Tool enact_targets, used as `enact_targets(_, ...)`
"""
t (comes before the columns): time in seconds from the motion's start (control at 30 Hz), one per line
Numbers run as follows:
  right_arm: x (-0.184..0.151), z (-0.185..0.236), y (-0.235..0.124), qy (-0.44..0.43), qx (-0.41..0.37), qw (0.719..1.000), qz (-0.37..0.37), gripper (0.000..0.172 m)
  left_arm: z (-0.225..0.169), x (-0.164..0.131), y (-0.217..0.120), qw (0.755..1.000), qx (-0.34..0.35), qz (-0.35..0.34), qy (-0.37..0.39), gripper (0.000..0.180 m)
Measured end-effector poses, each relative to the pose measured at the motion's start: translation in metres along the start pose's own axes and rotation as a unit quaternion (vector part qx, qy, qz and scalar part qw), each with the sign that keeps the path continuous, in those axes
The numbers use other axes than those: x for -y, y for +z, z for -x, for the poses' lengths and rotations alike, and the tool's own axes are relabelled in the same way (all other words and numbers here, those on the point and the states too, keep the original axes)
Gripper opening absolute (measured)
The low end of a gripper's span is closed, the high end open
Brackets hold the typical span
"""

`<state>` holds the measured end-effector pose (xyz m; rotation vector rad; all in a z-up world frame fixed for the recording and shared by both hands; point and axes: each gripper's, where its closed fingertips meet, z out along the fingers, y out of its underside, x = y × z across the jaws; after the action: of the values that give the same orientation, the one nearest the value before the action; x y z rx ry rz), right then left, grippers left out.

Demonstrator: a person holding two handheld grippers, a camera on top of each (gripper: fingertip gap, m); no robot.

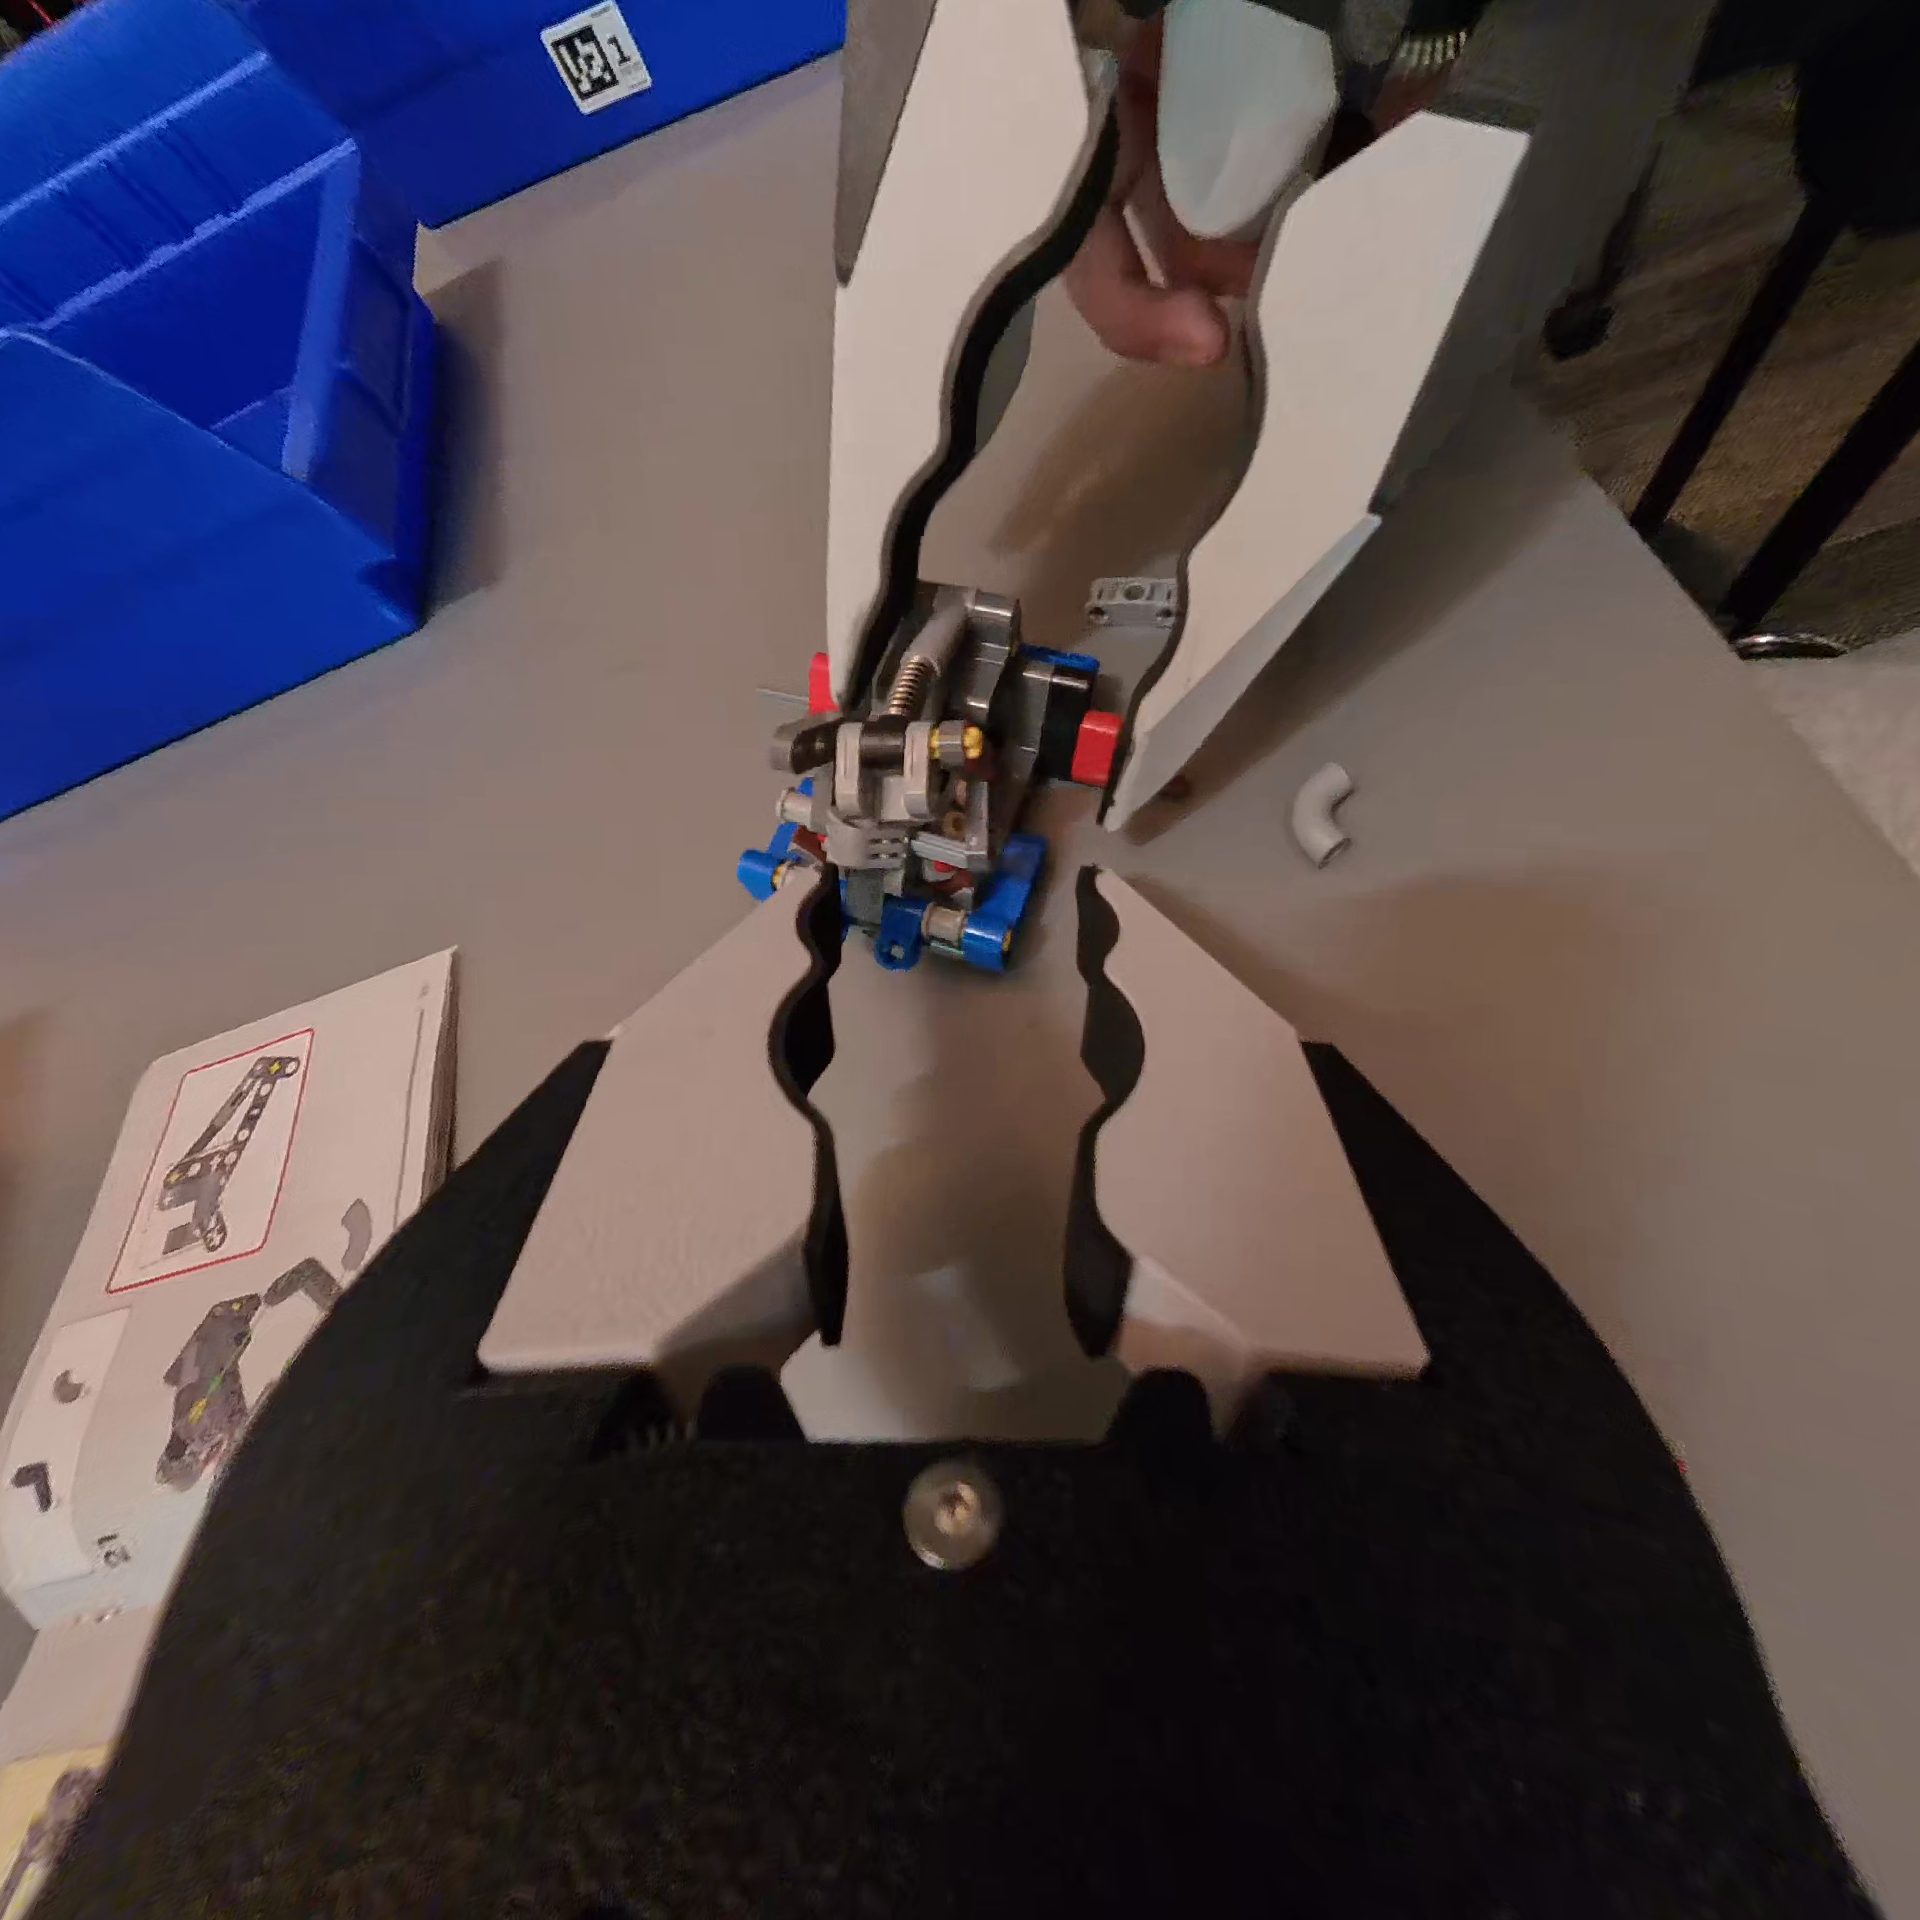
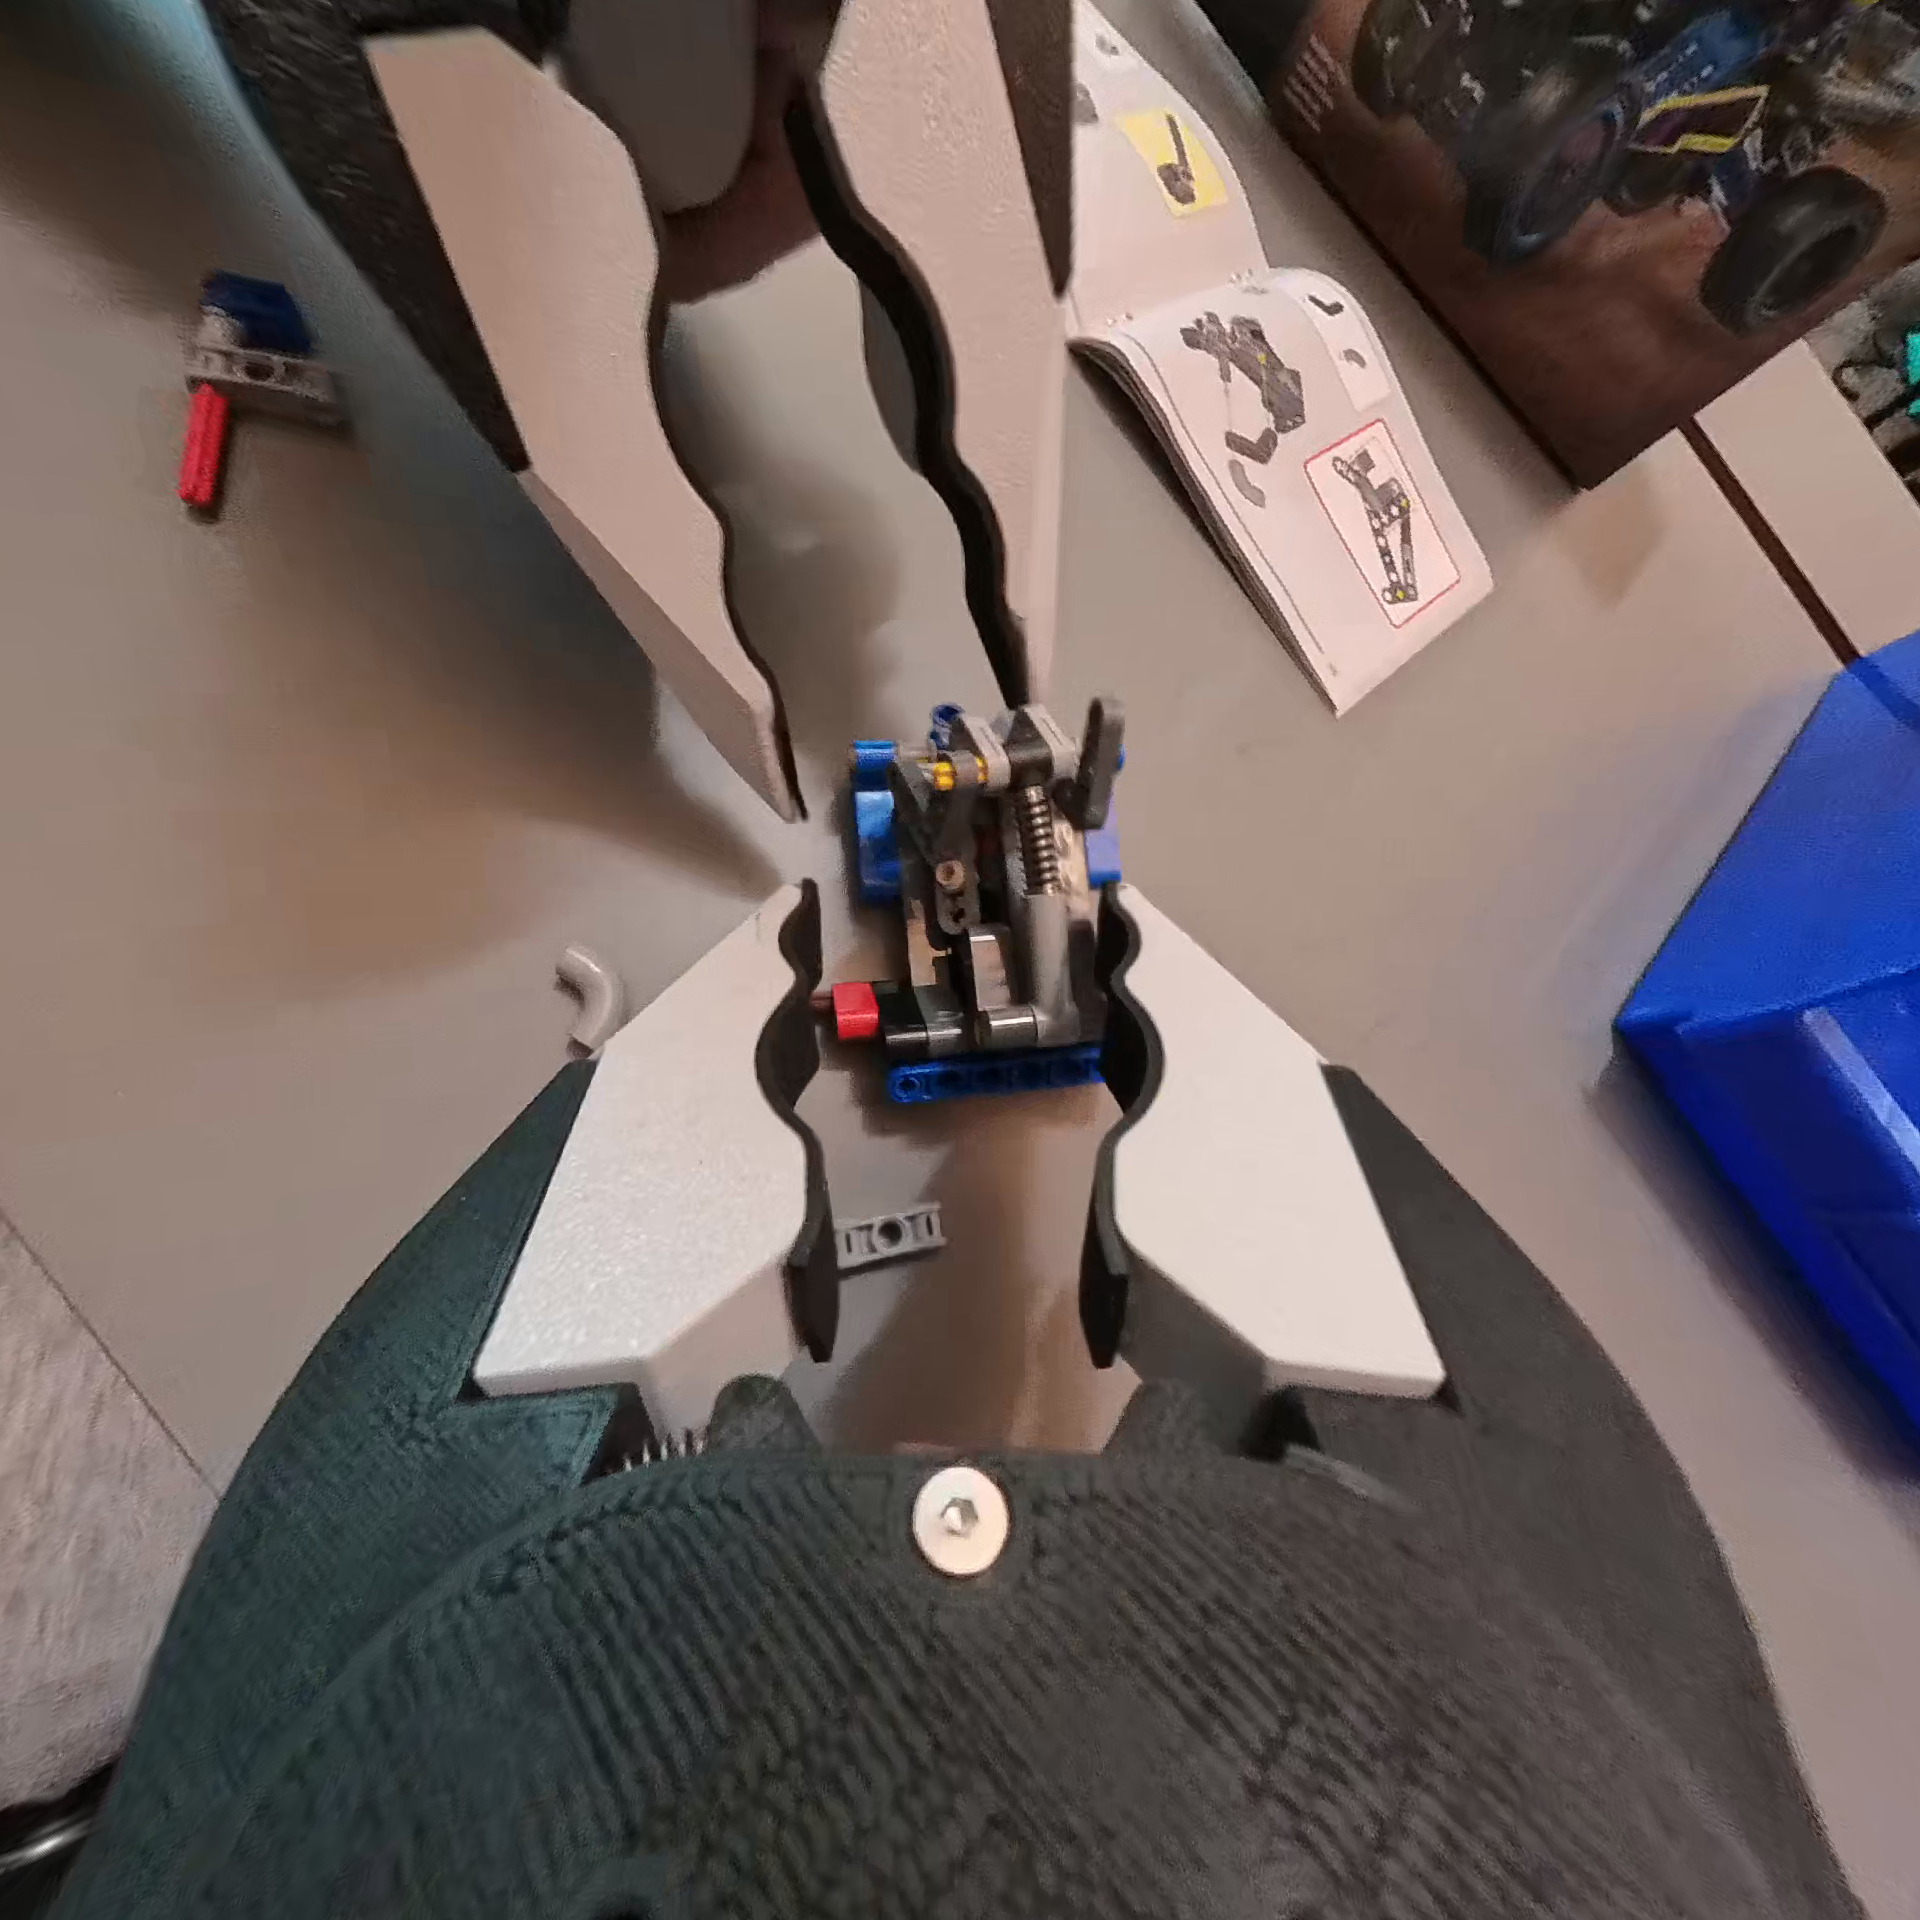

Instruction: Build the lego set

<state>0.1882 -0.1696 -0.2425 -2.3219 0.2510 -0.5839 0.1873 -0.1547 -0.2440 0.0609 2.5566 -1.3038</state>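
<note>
- One brick-built model point(image 1: 914, 800), grey, blue and red with a coil spring, stood on the grey counter point(image 1: 623, 623) between your two hand-held grippers, which faced each other across it.
- Your left hand-held gripper point(image 1: 951, 883) had its jaws apart; its left fingertip point(image 1: 800, 904) sat right at the model's near blue corner, and its right fingertip stood clear of the model.
- Your right hand-held gripper point(image 2: 961, 904) straddled the model's other end, jaws apart. Its right pad point(image 2: 1117, 956) lay against the grey side; a gap showed between its left pad and the red peg.
- Three loose parts lay near the right gripper: one grey curved tube point(image 2: 587, 992) just left of it, one flat grey piece point(image 2: 888, 1236) between its fingers, and one small cluster of grey, blue and red pieces point(image 2: 244, 384) farther left.
- One open instruction booklet point(image 2: 1320, 457) and blue bins point(image 2: 1787, 997) lay to its right.
</note>
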Motion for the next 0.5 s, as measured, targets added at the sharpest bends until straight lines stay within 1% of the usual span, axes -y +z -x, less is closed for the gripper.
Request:
enact_targets(0.13,0.004,-0.006,0.003,0.004,-0.006,1.0,-0.026,0.054,0.009,0.003,0.001,1.0,-0.006,-0.015,-0.015,0.044)
enact_targets(0.2,0.007,-0.007,0.005,0.005,-0.003,0.999,-0.041,0.052,0.013,0.003,0.001,1.0,-0.013,-0.019,-0.019,0.042)
enact_targets(0.27,0.008,-0.003,0.007,0.008,0.016,0.998,-0.052,0.045,0.013,0.004,0.004,0.999,-0.025,-0.022,-0.023,0.039)
enact_targets(0.37,0.008,-0.005,0.009,0.01,0.016,0.998,-0.058,0.04,0.007,0.001,0.007,0.999,-0.045,-0.018,-0.01,0.031)
enact_targets(0.5,0.005,-0.003,0.013,0.002,0.017,0.998,-0.063,0.038,0.005,-0.001,0.009,0.999,-0.047,-0.016,0.007,0.031)
